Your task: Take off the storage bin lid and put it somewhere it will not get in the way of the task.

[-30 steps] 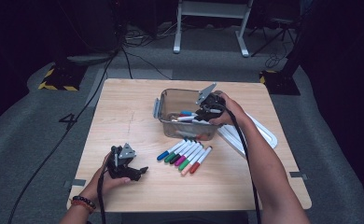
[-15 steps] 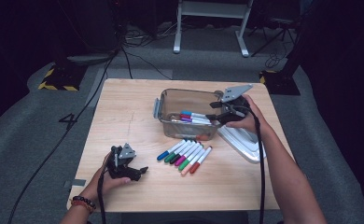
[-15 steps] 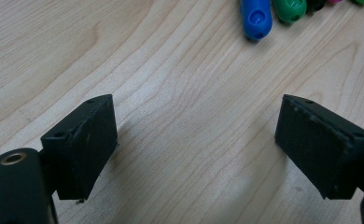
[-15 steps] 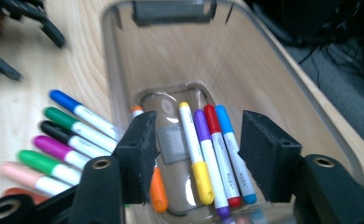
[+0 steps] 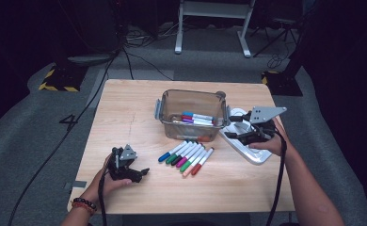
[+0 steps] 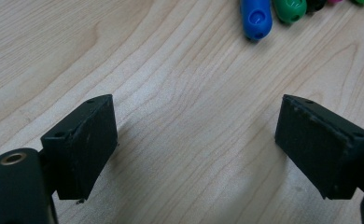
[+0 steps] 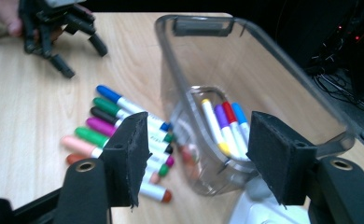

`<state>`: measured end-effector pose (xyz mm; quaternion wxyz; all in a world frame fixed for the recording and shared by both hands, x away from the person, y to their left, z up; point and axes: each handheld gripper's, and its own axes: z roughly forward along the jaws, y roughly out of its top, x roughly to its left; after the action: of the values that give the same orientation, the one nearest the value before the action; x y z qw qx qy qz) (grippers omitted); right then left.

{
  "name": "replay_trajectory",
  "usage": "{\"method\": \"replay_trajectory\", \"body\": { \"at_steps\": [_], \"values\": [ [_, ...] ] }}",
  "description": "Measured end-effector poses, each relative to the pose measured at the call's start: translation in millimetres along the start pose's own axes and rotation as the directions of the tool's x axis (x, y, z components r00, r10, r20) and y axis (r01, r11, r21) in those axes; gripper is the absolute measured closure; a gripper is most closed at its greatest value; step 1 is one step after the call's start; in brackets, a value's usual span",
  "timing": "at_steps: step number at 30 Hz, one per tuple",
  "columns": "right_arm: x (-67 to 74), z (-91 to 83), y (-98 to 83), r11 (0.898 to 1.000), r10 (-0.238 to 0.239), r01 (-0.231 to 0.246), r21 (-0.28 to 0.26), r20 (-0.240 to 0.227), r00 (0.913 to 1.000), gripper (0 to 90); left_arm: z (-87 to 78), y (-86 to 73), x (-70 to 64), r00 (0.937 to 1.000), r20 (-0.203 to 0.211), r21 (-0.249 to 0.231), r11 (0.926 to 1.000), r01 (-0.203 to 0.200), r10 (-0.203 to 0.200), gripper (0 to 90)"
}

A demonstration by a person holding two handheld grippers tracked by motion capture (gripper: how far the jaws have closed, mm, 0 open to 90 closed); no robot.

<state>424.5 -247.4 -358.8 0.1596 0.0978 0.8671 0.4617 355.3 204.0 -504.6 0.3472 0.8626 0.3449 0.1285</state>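
A clear plastic box [image 5: 191, 100] stands mid-table with a few markers [image 5: 198, 117] lying in it. Several more markers [image 5: 186, 157] lie in a row in front of it. My right gripper [image 5: 232, 127] hovers just right of the box, over a white lid [image 5: 250, 153]. Its jaws have just been opening and nothing is between them; past them, the right gripper view shows the box [image 7: 264, 70] and its markers [image 7: 222, 126]. My left gripper [image 5: 141, 173] rests on the wood at the front left, jaws apart and empty [image 6: 196, 140], with a blue marker cap [image 6: 256, 14] ahead.
The wooden table [image 5: 125, 113] is bare on its left half and along the back. Its right edge lies close beside the white lid. Cables trail from both grippers toward the person. Dark floor with cables and stands surrounds the table.
My right gripper has moved right, from over the box to over the white lid, and its jaws have opened. The left gripper has stayed put.
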Motion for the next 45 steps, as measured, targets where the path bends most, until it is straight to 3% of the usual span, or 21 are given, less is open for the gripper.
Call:
{"method": "replay_trajectory", "body": {
  "at_steps": [7, 13, 25, 32, 45],
  "values": [
    [30.7, 14.6, -20.0, 1.000, -0.020, 0.021, 0.021, -0.069, 0.9974, 38.9, 0.0, 0.0, -0.1, 1.0000, 0.000, 0.000, 1.0000, 0.001, -0.001, 13.3],
    [54.8, 44.9, -35.7, 0.997, -0.033, 0.045, 0.070, -0.167, 0.9855, 39.3, -0.1, 0.0, 0.2, 1.0000, -0.001, 0.000, 1.0000, -0.003, 0.003, 13.3],
    [71.6, 91.5, -47.8, 0.992, -0.038, 0.069, 0.104, -0.273, 0.9614, 39.2, 0.0, 0.0, 0.0, 1.0000, 0.000, 0.000, 1.0000, 0.000, 0.000, 13.3],
    [78.9, 115.0, -51.6, 0.986, -0.057, 0.100, 0.136, -0.293, 0.9545, 39.2, 0.0, 0.0, 0.0, 1.0000, 0.000, 0.000, 1.0000, 0.000, 0.000, 13.3],
    [88.3, 121.6, -56.9, 0.973, -0.070, 0.140, 0.184, -0.341, 0.9375, 47.5, 0.0, 0.0, -0.1, 1.0000, -0.001, 0.000, 1.0000, 0.000, 0.000, 13.3]
  ]
}}
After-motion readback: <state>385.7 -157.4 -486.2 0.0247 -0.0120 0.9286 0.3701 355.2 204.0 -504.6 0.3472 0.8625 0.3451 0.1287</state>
